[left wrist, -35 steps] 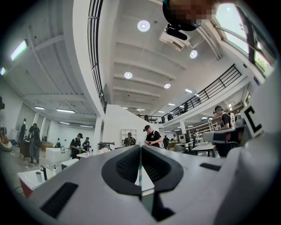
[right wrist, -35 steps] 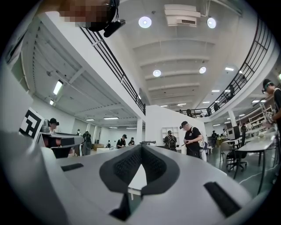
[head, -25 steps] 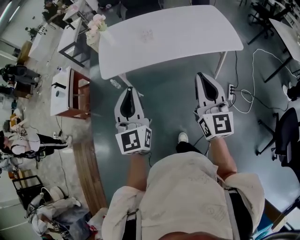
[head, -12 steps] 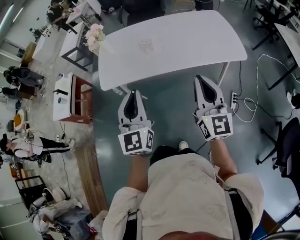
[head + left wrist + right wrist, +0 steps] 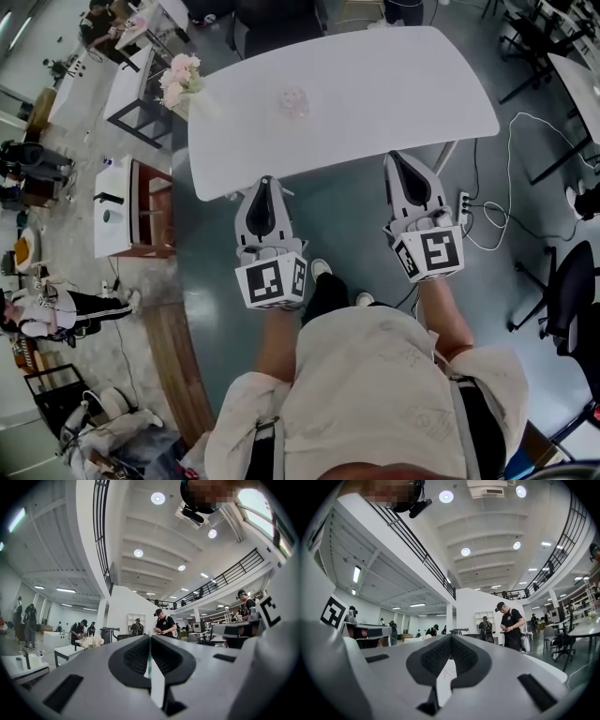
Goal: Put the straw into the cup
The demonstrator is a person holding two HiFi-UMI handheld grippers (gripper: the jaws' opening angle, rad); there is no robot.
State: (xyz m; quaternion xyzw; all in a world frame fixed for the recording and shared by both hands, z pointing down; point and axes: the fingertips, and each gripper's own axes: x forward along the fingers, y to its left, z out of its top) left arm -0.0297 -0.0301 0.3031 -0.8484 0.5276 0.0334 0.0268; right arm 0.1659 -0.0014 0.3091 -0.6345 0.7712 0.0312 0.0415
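Note:
A small clear cup [image 5: 293,101] stands alone near the middle of the white table [image 5: 403,84]. No straw can be made out in any view. My left gripper [image 5: 262,182] is held in front of the table's near edge with its jaws together. My right gripper [image 5: 397,157] is level with it at the near edge, jaws also together. In the left gripper view the gripper [image 5: 150,637] is shut, and a thin pale-green line shows in the slit; I cannot tell what it is. In the right gripper view the gripper [image 5: 450,637] is shut with nothing seen held.
A bunch of pale flowers [image 5: 178,75] sits past the table's left corner. A white cabinet [image 5: 117,211] stands at the left. A power strip with cables [image 5: 464,202] lies on the floor at the right, beside a dark chair [image 5: 572,281]. Several people stand in the hall.
The table and cup have come nearer as the person steps forward. Both grippers have stayed shut and now reach the table's near edge.

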